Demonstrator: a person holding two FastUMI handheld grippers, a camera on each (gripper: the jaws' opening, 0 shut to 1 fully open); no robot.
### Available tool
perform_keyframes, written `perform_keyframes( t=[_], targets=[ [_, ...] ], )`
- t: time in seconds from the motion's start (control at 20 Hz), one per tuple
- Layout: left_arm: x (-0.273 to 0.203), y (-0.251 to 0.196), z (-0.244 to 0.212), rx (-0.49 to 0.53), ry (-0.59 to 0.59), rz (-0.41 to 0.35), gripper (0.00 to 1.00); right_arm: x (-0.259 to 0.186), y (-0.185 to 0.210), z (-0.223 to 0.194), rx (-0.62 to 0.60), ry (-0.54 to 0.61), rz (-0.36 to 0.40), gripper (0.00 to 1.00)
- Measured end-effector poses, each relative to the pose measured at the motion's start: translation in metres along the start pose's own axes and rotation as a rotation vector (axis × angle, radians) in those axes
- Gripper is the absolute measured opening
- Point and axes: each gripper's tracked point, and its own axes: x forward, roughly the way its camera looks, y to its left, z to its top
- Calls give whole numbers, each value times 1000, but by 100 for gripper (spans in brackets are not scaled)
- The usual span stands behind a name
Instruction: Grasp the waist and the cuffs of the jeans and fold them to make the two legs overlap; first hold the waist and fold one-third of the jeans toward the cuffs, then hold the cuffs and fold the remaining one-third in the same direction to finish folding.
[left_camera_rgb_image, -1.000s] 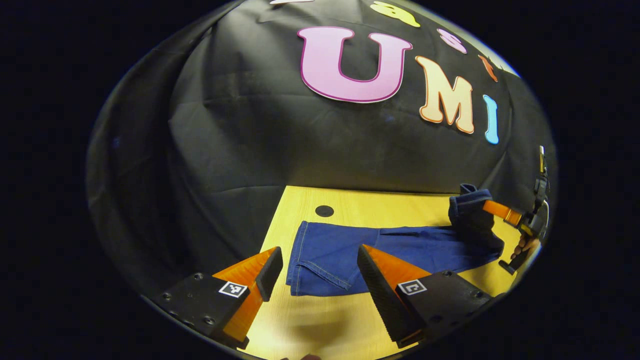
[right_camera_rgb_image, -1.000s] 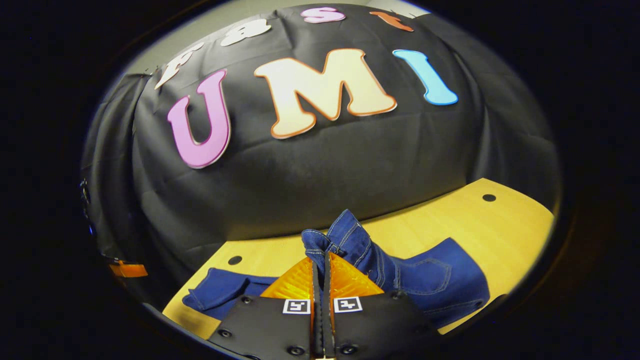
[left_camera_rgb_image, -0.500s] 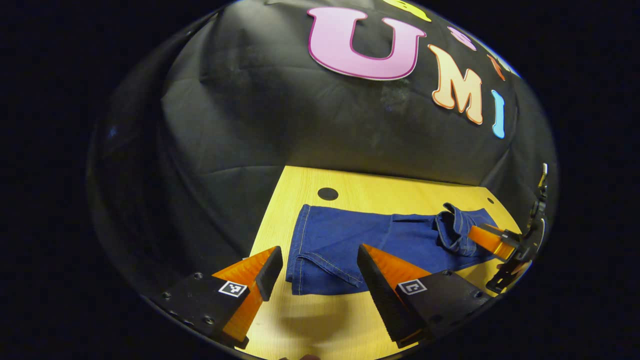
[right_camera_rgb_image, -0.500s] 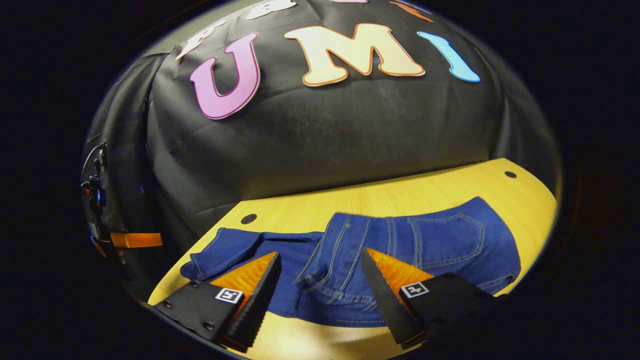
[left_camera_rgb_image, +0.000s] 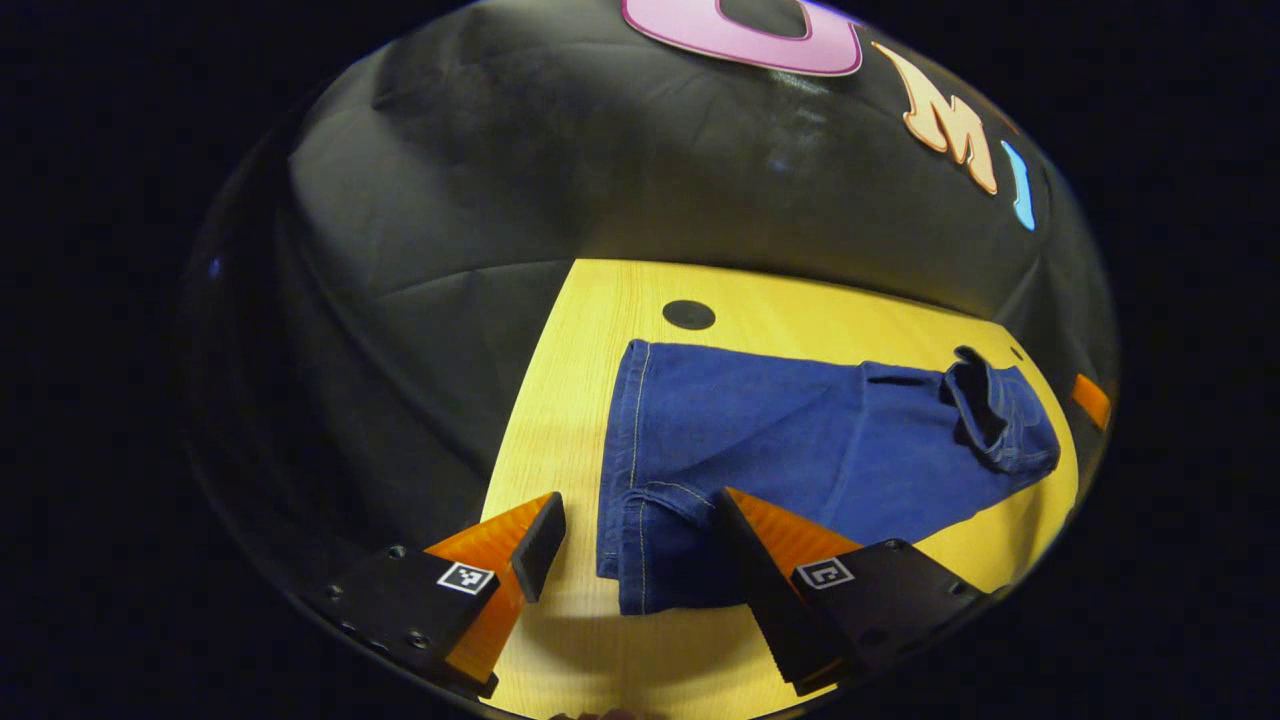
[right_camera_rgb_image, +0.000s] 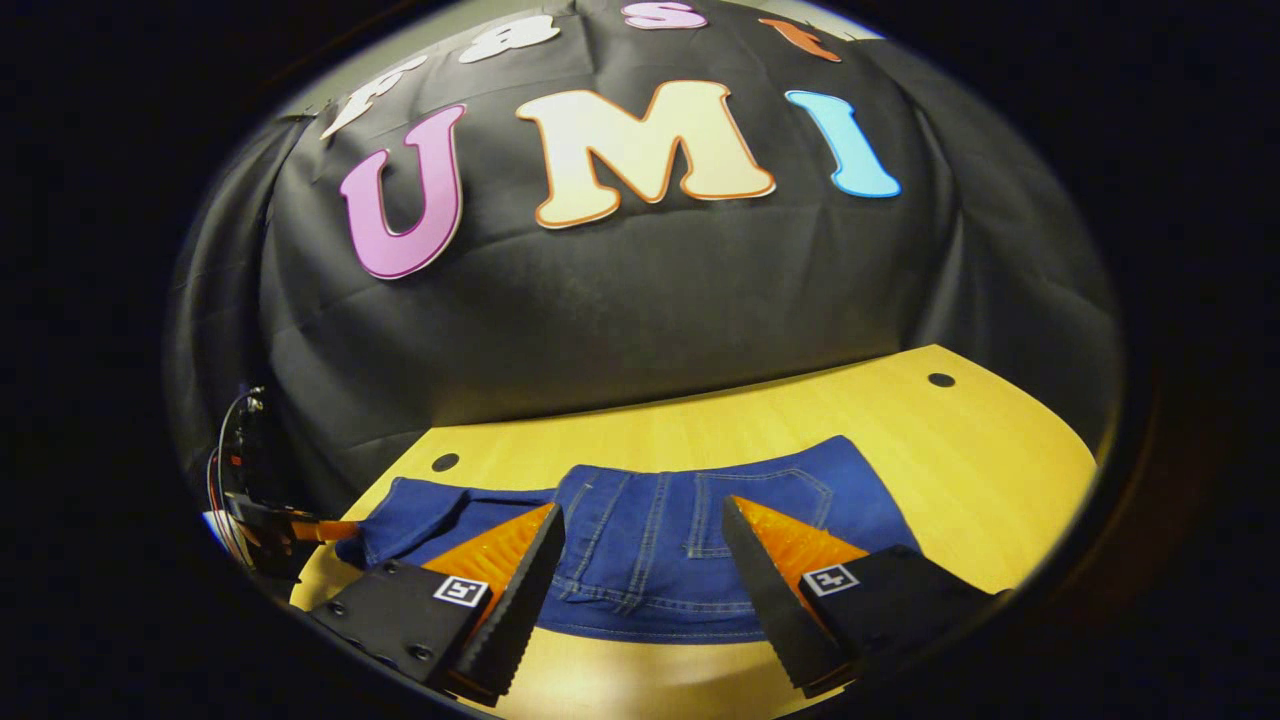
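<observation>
Both grippers are standing wide open and gripping nothing. A second ago the right gripper (right_camera_rgb_image: 635, 590) was pinching the bunched waist up off the table (right_camera_rgb_image: 1000, 440); since then it has let go, and the waist (right_camera_rgb_image: 690, 545) is now lying flat, folded over onto the legs, so the first third-fold is looking done. The right jaws are hovering just above and in front of that folded waist, with the denim showing in the gap between them. The left gripper (left_camera_rgb_image: 635, 560) is closing on the cuffs (left_camera_rgb_image: 650, 545), which have been growing larger in its view: the near hem corner is sitting between its fingers, not yet clamped. The jeans (left_camera_rgb_image: 800, 450) are lying lengthwise along the table, cuffs at the left gripper's end. The cuff grasp is probably next.
</observation>
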Motion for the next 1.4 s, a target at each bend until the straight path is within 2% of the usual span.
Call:
perform_keyframes(
  t=[0.05,0.15,0.2,0.25,0.3,0.4,0.5,0.55,0.65,0.7,0.75,0.8,0.85,0.95,1.05,1.25,1.3,1.35,1.4],
  targets=[
    [5,-2,-7,6,26,-13,94,-2,-5,0,0,-1,-10,94],
    [11,-4,-6,17,24,-20,94,-7,-13,-1,-1,4,-28,98],
    [10,-3,-7,22,37,-26,94,-10,-17,-3,4,7,-34,94],
    [8,-5,-7,20,31,-33,93,-13,-18,-2,11,8,-38,98],
    [8,-8,-8,16,32,-42,94,-14,-20,-4,18,8,-40,98],
    [8,-15,-6,-1,20,-67,87,-16,-22,-3,33,9,-42,98],
    [9,-26,-6,-10,27,-101,65,-16,-22,-3,46,11,-41,93],
    [12,-35,-6,-25,26,-129,49,-16,-22,-1,50,8,-39,98],
    [12,-36,-6,-40,26,-112,18,-14,-19,1,61,2,-28,98],
    [11,-37,-6,-39,36,-109,14,-15,-19,3,62,-2,-24,98],
    [10,-38,-5,-31,35,-107,14,-14,-20,4,64,-3,-18,93],
    [9,-38,-5,-26,45,-94,7,-15,-20,5,65,-4,-11,98],
    [7,-38,-5,-22,63,-83,0,-17,-21,8,62,-12,-1,98],
    [-5,-46,7,-13,47,-72,0,-21,-26,19,44,-43,10,98],
    [-29,-66,26,-14,7,-94,0,-26,-33,24,37,-52,26,98],
    [-64,-118,77,-7,-69,-149,0,-43,-50,39,32,-62,59,98],
    [-73,-137,91,-4,-90,-168,0,-46,-56,39,28,-54,67,93],
    [-80,-155,100,1,-111,-184,0,-49,-63,41,27,-47,73,98],
    [-87,-174,110,9,-136,-200,0,-53,-69,45,30,-45,81,93]
  ],
)
